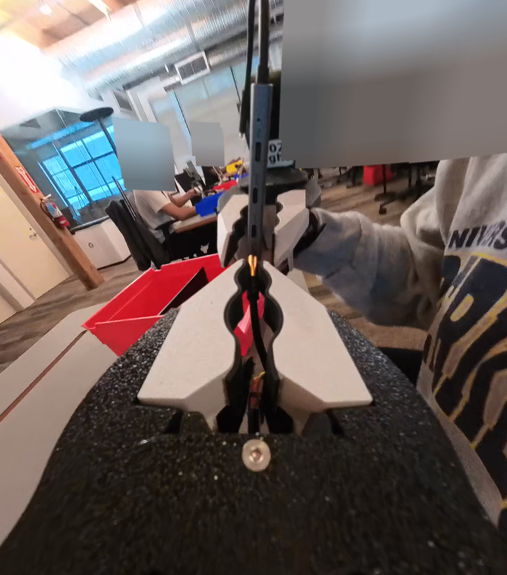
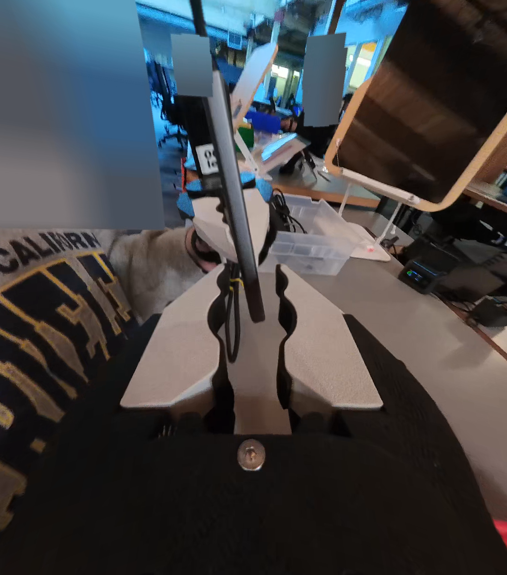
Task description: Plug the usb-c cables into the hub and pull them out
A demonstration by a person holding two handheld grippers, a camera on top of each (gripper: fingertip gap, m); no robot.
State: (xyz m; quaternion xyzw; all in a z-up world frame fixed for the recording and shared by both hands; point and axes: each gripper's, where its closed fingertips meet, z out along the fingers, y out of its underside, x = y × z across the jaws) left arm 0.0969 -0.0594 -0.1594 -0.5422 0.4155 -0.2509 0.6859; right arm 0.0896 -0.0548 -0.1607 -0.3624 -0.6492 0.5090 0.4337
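Left gripper (image 1: 251, 267): white fingers closed together on a thin black cable (image 1: 255, 311). The cable's gold-coloured plug (image 1: 251, 264) sticks out just past the fingertips. It points at the lower end of the slim dark-grey metal hub (image 1: 257, 174); touching or seated, cannot tell.

Hub: upright in the air between the two grippers, slightly tilted, with a black lead leaving its top. Three slot ports show on the narrow face towards the left wrist camera.

Right gripper (image 2: 252, 269): fingers apart. The hub's lower end lies in the gap, with table showing on one side and a loop of the black cable, marked by a yellow band, on the other. No contact with either finger visible.

Writing: grey sweatshirt (image 1: 479, 311) carries navy block lettering outlined in gold, partly readable. A white tag (image 2: 208, 157) with black characters sits on the far gripper's body. No brand mark legible on the hub.

Surroundings: red plastic bin (image 1: 140, 308) on the grey table (image 2: 370, 311) behind the left fingers; clear plastic box (image 2: 308, 245) holding cables beyond the right fingers; small black device with a lit screen (image 2: 417, 275) beside it.
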